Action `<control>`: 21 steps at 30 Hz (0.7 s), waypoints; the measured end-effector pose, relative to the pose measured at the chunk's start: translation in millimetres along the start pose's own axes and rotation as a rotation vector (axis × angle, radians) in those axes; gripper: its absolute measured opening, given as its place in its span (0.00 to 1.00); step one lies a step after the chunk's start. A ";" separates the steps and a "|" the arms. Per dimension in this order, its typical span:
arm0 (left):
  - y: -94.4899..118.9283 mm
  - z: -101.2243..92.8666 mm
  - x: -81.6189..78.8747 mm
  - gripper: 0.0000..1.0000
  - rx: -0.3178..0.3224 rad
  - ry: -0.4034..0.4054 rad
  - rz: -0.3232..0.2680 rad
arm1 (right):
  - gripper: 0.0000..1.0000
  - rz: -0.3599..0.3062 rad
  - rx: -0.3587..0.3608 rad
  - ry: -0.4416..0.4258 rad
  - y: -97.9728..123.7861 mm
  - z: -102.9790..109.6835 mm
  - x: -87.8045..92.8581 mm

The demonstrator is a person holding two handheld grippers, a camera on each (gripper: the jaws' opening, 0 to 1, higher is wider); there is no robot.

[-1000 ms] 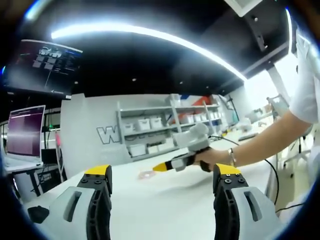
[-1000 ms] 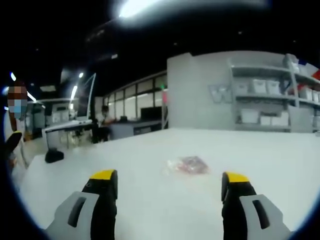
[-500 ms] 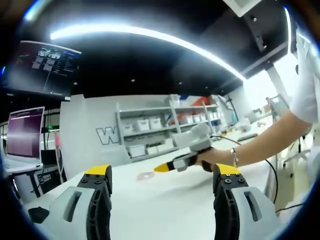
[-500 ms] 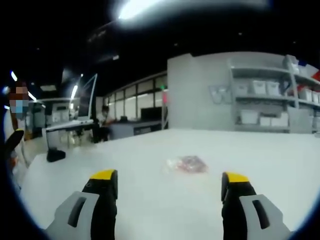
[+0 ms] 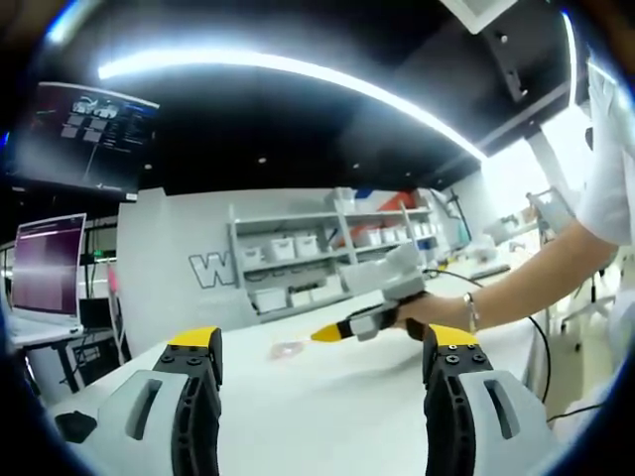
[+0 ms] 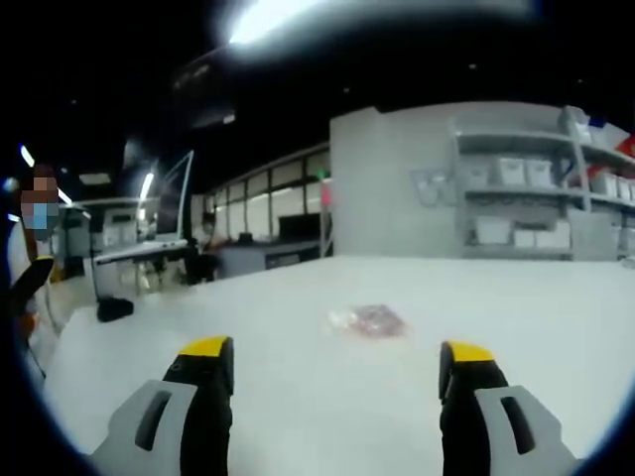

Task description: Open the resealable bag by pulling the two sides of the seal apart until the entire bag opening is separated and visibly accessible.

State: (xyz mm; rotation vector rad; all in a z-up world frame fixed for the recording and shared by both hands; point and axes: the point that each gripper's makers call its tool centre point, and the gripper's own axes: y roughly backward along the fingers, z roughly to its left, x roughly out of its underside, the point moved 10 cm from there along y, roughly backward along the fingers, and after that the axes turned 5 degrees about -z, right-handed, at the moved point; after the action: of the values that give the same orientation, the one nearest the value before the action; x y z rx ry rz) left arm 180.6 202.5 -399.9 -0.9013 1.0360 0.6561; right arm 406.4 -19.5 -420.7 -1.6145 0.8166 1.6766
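In the left gripper view, the left gripper (image 5: 322, 359) had its two yellow-tipped jaws spread wide apart, with nothing between them and nothing touched; they hung above the white table (image 5: 327, 416). Beyond them, the right gripper (image 5: 319, 335) came in from the right, held in a person's hand (image 5: 422, 314), its yellow tip pointing left just above the table. Whether that tip was parted could not be told from this side. The resealable bag (image 5: 288, 349), small and clear with reddish contents, lay flat on the table just left of that yellow tip, far from the left jaws.

In the right gripper view, the right gripper (image 6: 337, 360) likewise had its jaws spread wide, holding nothing. The resealable bag (image 6: 367, 320) lay on the table (image 6: 516, 317) ahead of them, between their lines but well apart from both tips. A small dark object (image 6: 114, 308) sat at the far left edge of the table. Shelves with white bins (image 6: 516, 203) stood against the far wall.
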 end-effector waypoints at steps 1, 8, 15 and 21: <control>0.1 -0.2 0.0 0.81 0.000 0.000 0.000 | 0.86 -0.001 0.000 0.000 1.3 0.3 0.4; 0.3 -1.3 -0.2 0.81 0.000 0.000 -0.001 | 0.86 -0.007 0.001 0.001 10.7 3.0 0.5; 0.7 -2.4 -0.4 0.81 0.001 0.000 -0.002 | 0.86 -0.013 -0.005 0.009 20.2 7.0 -0.8; 0.2 -3.8 -1.4 0.81 0.004 -0.002 -0.005 | 0.85 -0.012 -0.002 0.008 26.4 8.9 1.0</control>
State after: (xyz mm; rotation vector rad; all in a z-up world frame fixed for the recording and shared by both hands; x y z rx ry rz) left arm 178.3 199.2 -399.5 -0.8995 1.0323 0.6507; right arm 379.8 -27.7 -421.5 -1.6250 0.8076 1.6646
